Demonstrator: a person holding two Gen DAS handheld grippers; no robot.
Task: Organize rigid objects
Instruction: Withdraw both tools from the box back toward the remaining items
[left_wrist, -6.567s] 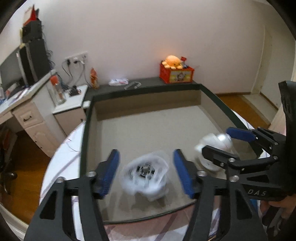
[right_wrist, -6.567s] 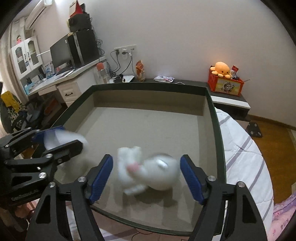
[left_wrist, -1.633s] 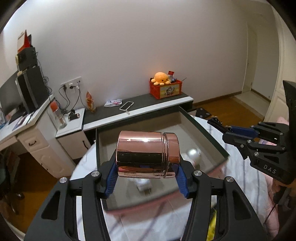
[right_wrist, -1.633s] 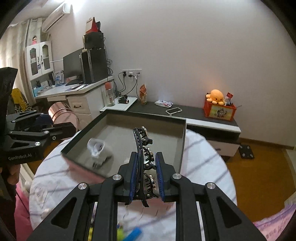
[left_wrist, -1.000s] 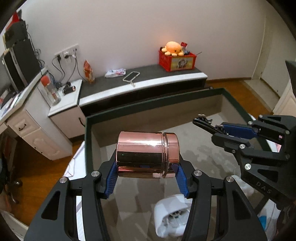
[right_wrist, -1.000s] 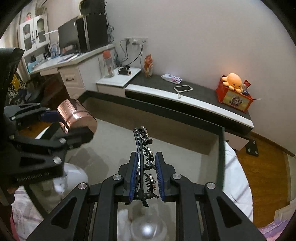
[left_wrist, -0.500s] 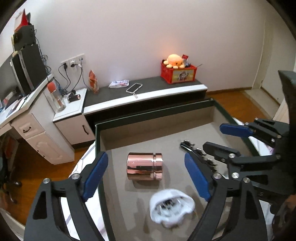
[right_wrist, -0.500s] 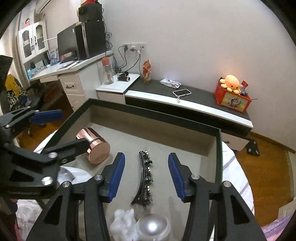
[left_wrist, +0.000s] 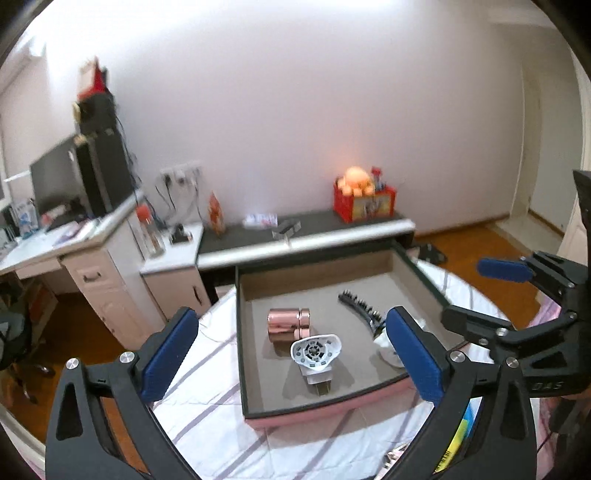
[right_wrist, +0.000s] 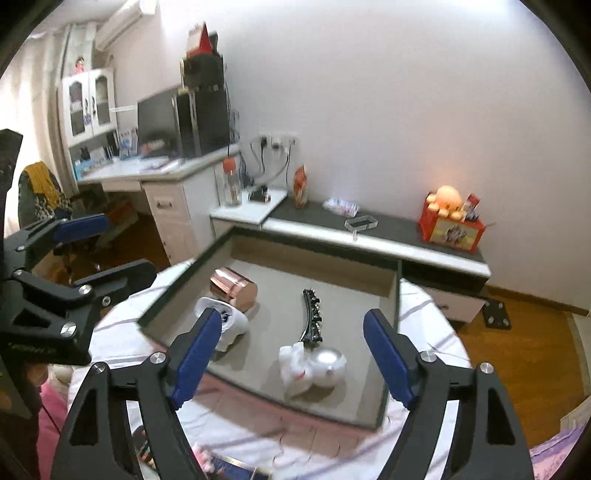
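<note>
Left wrist view: the copper-coloured tin (left_wrist: 289, 325) lies on its side on the grey floor of the shallow tray (left_wrist: 242, 369), towards the tray's left wall, its polished body mirror-bright with a narrower lidded band at its right end. Just near of it sits a white plastic fan-like piece (left_wrist: 316, 352) with a round grille face and a short stub below. To the right, a black curved hair clip (left_wrist: 360, 308) with a row of small studs runs diagonally from the far middle towards the near right, where a white wrapped object (left_wrist: 386, 349) shows partly behind a blue pad. In the right wrist view that object (right_wrist: 314, 363) reads as a shiny silver ball bundled in white plastic, touching the clip's near end.

The tray has dark green walls, a pink near edge, and rests on a striped white cloth (left_wrist: 207, 398).

The left gripper (left_wrist: 291, 356) has just been opening and stands wide, nothing between its blue pads. The right gripper (right_wrist: 291, 350) has also just been opening, jaws well apart and empty; its body shows reversed lettering, apparently "DAS".

Far behind stands a red box (left_wrist: 364, 206) with an orange plush toy on a low dark shelf.
</note>
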